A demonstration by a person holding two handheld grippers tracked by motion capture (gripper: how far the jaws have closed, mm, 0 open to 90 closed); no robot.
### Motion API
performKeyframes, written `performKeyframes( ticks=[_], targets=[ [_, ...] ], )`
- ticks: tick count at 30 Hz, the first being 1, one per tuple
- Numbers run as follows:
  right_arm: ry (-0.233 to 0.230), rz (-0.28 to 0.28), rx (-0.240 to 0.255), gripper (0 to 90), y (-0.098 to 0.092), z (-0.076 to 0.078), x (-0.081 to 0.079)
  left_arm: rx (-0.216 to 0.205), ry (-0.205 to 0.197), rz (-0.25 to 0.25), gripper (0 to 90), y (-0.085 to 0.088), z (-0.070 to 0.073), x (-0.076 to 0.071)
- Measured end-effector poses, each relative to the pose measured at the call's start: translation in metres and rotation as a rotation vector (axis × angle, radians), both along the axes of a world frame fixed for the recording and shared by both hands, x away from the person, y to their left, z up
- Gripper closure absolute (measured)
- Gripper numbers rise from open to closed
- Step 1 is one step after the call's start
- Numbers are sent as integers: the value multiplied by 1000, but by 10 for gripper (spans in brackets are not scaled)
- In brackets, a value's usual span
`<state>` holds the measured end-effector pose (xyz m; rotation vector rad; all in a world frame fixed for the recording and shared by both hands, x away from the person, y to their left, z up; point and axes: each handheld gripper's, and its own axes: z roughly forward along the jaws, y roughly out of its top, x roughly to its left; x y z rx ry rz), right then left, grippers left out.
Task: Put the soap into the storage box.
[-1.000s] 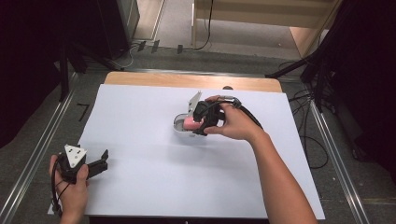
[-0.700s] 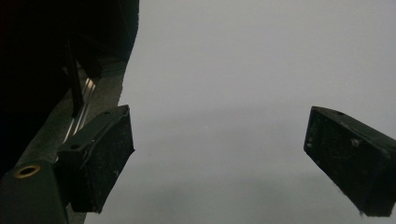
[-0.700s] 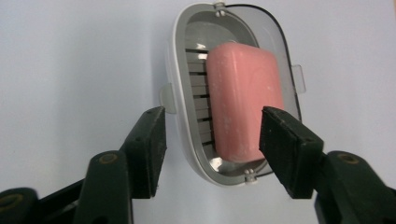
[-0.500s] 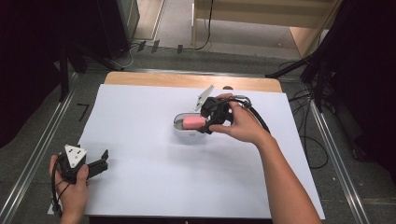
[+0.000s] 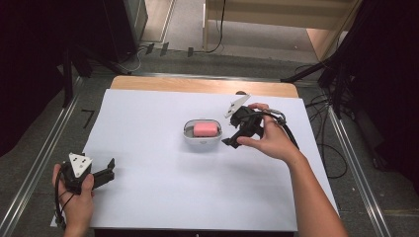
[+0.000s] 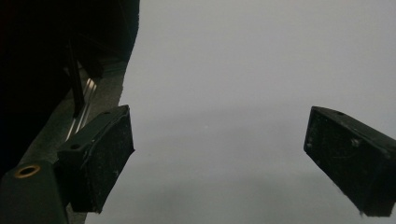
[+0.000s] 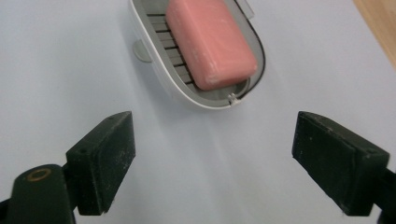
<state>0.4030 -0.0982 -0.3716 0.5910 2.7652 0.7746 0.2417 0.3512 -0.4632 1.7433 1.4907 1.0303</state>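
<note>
A pink bar of soap (image 5: 205, 129) (image 7: 210, 42) lies in a white oval soap dish (image 5: 201, 140) (image 7: 154, 79) on the white table sheet, near its middle. My right gripper (image 5: 230, 141) (image 7: 212, 161) is just right of the dish, open, its jaws apart and clear of the dish. At the sheet's front left corner, my left gripper (image 5: 109, 168) (image 6: 219, 163) is held low and open, with nothing but bare sheet between its jaws.
The white sheet (image 5: 148, 197) covers a wooden table whose far edge (image 5: 197, 85) shows bare. Metal rails (image 5: 39, 163) run along both sides. Cables (image 5: 326, 143) trail on the floor at the right.
The right gripper has let go of the soap dish and drawn back to the right. The dish now rests flat on the sheet. The left gripper has stayed put.
</note>
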Motion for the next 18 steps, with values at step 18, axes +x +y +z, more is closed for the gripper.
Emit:
performKeyframes(
  ticks=[18],
  targets=[
    [-12, -210, 50, 0, -42, -19, -20, 3, -3, 1, 90, 0, 0, 0]
  ],
)
